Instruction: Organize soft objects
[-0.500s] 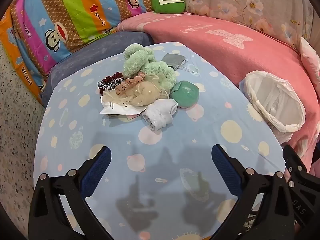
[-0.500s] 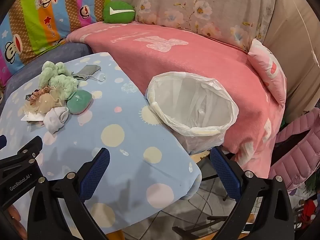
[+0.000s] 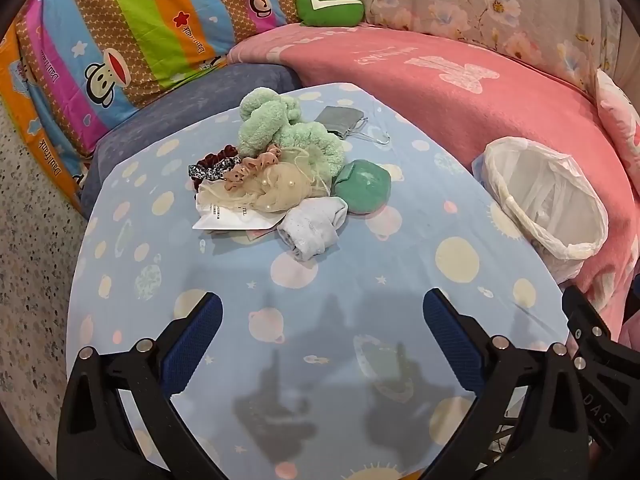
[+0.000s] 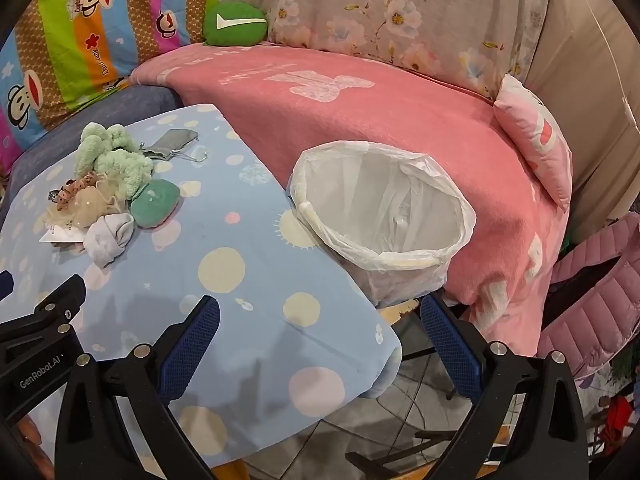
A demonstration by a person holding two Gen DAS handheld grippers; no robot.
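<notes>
A pile of soft things lies on the blue spotted tablecloth (image 3: 400, 280): a fluffy mint green cloth (image 3: 280, 124), a cream mesh puff with pearls (image 3: 276, 188), a white sock (image 3: 312, 228), a green round pad (image 3: 366, 190), dark scrunchies (image 3: 212, 164) and a grey pouch (image 3: 340, 120). A basket lined with a white bag (image 3: 548, 200) stands at the table's right edge, also in the right wrist view (image 4: 380, 216). My left gripper (image 3: 322, 320) hangs open well short of the pile. My right gripper (image 4: 320, 320) is open over the table's near right corner, empty.
A pink blanket (image 4: 380, 120) covers the sofa behind the table, with a green cushion (image 3: 330, 4), a striped monkey-print cover (image 3: 120, 40) and a pink pillow (image 4: 536, 140). A white paper tag (image 3: 228, 218) lies under the pile. A pink padded jacket (image 4: 600, 300) lies at the right.
</notes>
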